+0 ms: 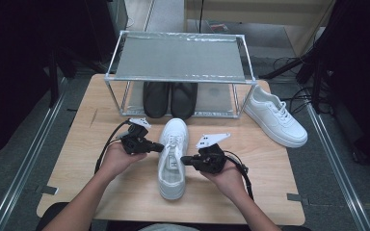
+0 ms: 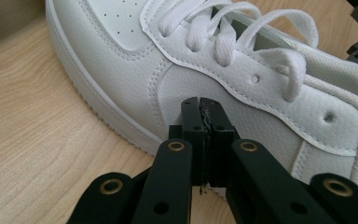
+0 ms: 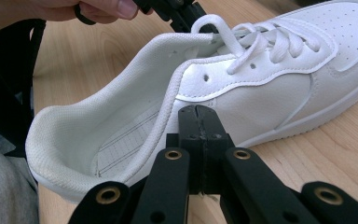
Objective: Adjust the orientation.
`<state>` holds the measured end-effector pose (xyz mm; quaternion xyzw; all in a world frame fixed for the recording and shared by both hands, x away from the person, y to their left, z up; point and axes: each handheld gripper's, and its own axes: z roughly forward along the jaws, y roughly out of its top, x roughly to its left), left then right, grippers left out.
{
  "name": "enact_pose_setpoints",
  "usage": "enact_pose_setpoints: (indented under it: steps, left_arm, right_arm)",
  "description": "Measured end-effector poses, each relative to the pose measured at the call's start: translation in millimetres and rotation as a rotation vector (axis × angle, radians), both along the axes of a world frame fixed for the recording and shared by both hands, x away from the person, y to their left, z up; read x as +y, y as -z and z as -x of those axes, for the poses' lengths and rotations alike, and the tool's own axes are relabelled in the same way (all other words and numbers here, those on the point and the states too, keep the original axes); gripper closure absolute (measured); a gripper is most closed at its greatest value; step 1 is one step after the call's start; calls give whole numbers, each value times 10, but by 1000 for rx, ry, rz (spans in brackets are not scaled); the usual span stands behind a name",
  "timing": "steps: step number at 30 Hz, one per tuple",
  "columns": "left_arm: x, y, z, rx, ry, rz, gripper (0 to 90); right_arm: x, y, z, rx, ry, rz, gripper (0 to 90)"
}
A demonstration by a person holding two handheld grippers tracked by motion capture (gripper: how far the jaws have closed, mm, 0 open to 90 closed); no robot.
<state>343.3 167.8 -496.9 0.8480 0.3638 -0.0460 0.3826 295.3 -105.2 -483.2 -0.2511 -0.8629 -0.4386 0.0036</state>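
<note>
A white laced sneaker (image 1: 172, 159) lies on the wooden table (image 1: 82, 159), toe toward the rack. My left gripper (image 1: 160, 147) is shut, its tips against the shoe's left side just below the laces (image 2: 200, 103). My right gripper (image 1: 184, 160) is shut too, tips touching the shoe's right side near the collar (image 3: 196, 111). Nothing is held between either pair of jaws. In the right gripper view the shoe's opening and insole (image 3: 121, 149) face me, and the other hand with its gripper (image 3: 177, 10) sits beyond the laces.
A metal-framed rack (image 1: 180, 57) stands at the table's far side with a pair of black shoes (image 1: 169, 98) on its lower shelf. A second white sneaker (image 1: 274, 115) lies at the right of the rack. Cables trail from both grippers.
</note>
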Motion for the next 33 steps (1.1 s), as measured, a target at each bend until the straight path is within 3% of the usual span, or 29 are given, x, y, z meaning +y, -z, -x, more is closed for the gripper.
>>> enact_pose_setpoints:
  steps: [3, 6, 8, 11, 15, 20, 33]
  left_arm:
    - [-7, -2, 3, -7, 2, -7, 890]
    - [-4, -1, 3, -19, -5, -9, 888]
    - [12, -5, 1, -31, -14, -15, 881]
    - [36, -22, 6, -50, -29, -8, 802]
    - [71, -87, 23, -98, -50, 4, 662]
    - [126, -151, 38, -114, -64, 15, 546]
    - [235, -178, 101, -124, -72, 20, 479]
  right_arm:
    - [-11, 0, -11, 7, 0, -3, 900]
    - [5, 8, -23, 61, 23, -39, 900]
    - [21, 19, -36, 69, 12, -50, 900]
    - [3, 4, -55, 68, -3, -42, 893]
    - [-106, -22, -80, -8, 14, -8, 792]
    - [-279, -78, -151, -21, 76, -50, 701]
    - [-696, -171, -341, -87, 197, -95, 649]
